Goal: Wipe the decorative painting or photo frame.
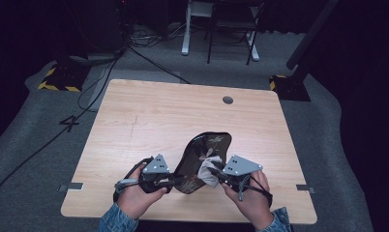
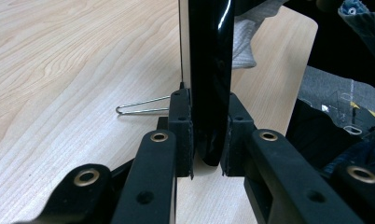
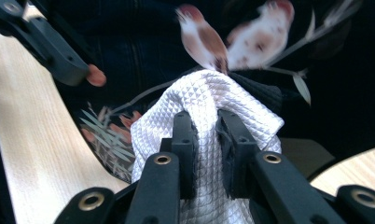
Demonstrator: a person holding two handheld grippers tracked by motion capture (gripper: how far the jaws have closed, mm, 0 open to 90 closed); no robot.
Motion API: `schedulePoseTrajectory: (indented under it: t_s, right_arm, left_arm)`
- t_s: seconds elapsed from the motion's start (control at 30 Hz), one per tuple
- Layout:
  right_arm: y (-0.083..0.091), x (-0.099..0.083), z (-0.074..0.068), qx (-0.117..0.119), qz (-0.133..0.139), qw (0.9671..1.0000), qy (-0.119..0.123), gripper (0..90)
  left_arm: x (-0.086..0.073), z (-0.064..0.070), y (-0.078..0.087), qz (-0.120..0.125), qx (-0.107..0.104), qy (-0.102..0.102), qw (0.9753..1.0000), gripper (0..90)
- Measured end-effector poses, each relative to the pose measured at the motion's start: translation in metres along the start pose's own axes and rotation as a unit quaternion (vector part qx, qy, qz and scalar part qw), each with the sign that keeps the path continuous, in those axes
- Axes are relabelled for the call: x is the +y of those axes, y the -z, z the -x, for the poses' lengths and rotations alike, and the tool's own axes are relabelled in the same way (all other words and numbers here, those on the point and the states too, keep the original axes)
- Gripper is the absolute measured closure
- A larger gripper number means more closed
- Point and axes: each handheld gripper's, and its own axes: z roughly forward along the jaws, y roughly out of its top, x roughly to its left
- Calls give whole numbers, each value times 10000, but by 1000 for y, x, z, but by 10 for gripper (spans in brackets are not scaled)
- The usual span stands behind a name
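Roughly, scene: pale wooden table (image 1: 149,116) seen from above, two hand-held grippers at near edge, dark floor beyond.
Tray: glossy black lacquer tray with painted birds and leaves (image 1: 202,157), near-centre of table, tilted up on edge between both grippers, far end leaning toward right.
Left gripper (image 1: 169,182): at near left of tray, jaws clamped on tray's near rim; in left gripper view, rim (image 2: 209,93) stands upright between both black pads, pinched tight.
Left hand (image 1: 137,193): wrapped round left gripper body, denim sleeve at bottom edge.
Cloth: white quilted wiping cloth (image 3: 209,121), bunched, pinched between right jaws, folds spilling over both pads.
Right gripper (image 1: 216,175): at near right of tray, jaws closed on cloth (image 1: 208,173), cloth pressed against tray's painted inner face (image 3: 251,42).
Right hand (image 1: 253,198): holding right gripper, cable trailing over knuckles.
Wire clip: thin bent metal wire (image 2: 141,108) lying flat on table just left of left jaws in left gripper view.
Table hole: round grey grommet (image 1: 227,100) at far side, well apart from tray.
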Motion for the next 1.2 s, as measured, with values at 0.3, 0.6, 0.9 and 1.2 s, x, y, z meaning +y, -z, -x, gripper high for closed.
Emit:
schedulePoseTrajectory:
  t_s: [0.3, 0.6, 0.9, 1.2]
  right_arm:
    - [-3, -9, 10, -22, -103, 9998, -164, 781]
    - [-6, -23, 23, -127, -312, 9989, -324, 780]
    - [-8, -36, 35, -225, -521, 9971, -507, 780]
    - [-11, -45, 43, -287, -666, 9954, -623, 780]
  left_arm:
    - [0, 0, 0, 9, 5, 0, 10000, 780]
    - [0, -1, 0, 11, 13, -10, 10000, 780]
    - [0, -1, 1, 17, 30, -19, 10000, 779]
    - [0, -1, 1, 16, 45, -15, 10000, 778]
